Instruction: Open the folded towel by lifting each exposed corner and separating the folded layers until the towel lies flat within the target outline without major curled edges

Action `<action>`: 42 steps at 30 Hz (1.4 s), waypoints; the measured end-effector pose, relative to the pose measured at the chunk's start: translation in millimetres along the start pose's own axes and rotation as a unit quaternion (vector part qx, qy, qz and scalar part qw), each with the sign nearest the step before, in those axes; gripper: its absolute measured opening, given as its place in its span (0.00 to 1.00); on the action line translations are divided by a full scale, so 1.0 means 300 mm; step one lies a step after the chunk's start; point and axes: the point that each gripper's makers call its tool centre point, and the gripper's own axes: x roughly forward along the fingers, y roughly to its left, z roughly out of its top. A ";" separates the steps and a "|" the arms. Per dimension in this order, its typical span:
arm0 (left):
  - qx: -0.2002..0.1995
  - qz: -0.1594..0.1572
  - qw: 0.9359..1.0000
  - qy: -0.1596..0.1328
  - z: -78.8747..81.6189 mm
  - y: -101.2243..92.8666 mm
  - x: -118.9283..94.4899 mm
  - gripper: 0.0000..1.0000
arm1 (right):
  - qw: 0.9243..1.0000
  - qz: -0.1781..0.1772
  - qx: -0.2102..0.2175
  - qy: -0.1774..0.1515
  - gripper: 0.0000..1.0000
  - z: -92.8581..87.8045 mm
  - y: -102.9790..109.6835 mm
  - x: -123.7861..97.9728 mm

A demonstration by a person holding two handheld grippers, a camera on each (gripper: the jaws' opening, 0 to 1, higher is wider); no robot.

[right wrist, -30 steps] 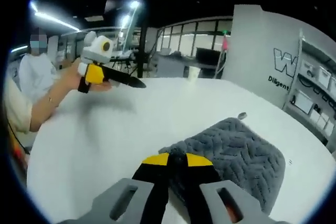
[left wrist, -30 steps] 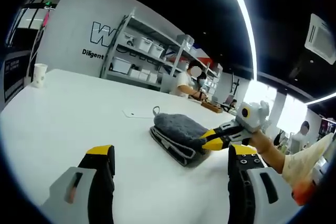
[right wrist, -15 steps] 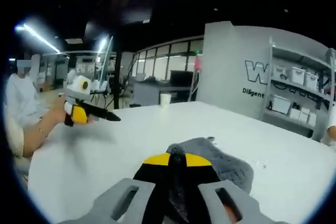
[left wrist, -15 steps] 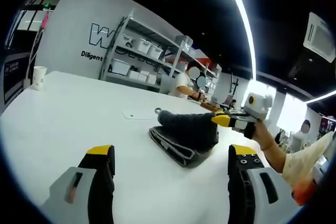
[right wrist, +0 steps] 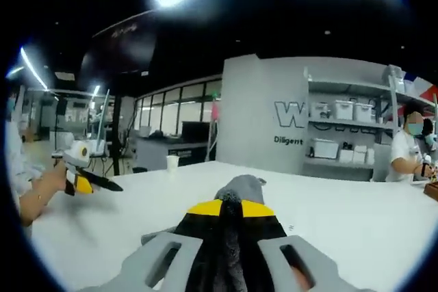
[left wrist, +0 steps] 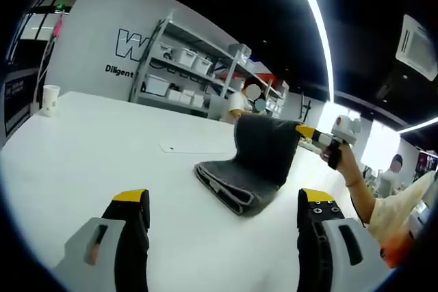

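Left gripper (left wrist: 222, 213) hovering over white table (left wrist: 89, 141), jaws wide, nothing between them; grey towel (left wrist: 256, 162) lying ahead (folded base still on table), top layer standing up, corner being pinched by right gripper (right wrist: 230, 208), jaws clamped on it

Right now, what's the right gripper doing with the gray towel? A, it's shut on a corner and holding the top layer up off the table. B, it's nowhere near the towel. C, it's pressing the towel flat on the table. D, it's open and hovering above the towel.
A: in the left gripper view the right gripper pinches a corner of the gray towel, whose top layer stands raised above the folded layers on the white table.
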 end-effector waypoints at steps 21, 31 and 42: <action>-0.001 0.004 1.000 0.005 -0.014 0.001 0.001 0.88 | 0.992 -0.122 0.011 0.035 0.00 -0.172 -0.307 -0.138; -0.002 0.006 1.000 0.008 -0.017 0.012 0.003 0.88 | 0.985 -0.151 0.046 0.078 0.00 -0.314 -0.422 -0.184; 0.002 0.005 1.000 0.011 -0.028 -0.004 0.003 0.88 | 0.975 -0.156 0.085 0.133 0.01 -0.483 -0.473 -0.240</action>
